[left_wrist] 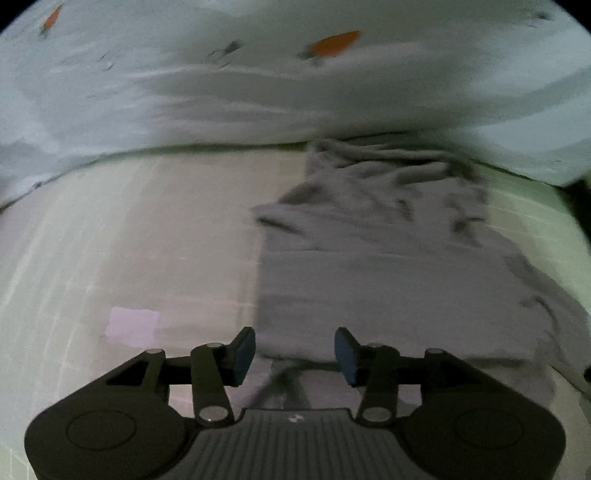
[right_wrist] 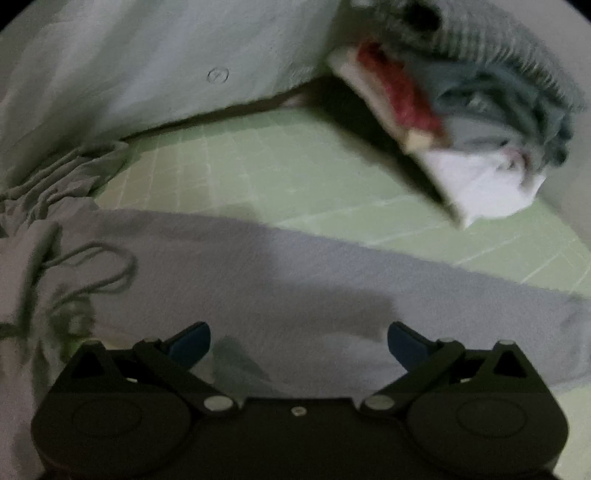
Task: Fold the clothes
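The gray pants (left_wrist: 388, 266) lie flat on the green mat (right_wrist: 280, 173), just past both claws. The left claw (left_wrist: 294, 354) is partly open and holds nothing. The right claw (right_wrist: 298, 341) is wide open (empty too). A pile of clothes (right_wrist: 461, 122) sits far right.

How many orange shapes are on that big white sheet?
2. One orange shape sits near the top middle of the white sheet in the left wrist view, the other is at the top left corner. More may be hidden beyond the picture's edge.
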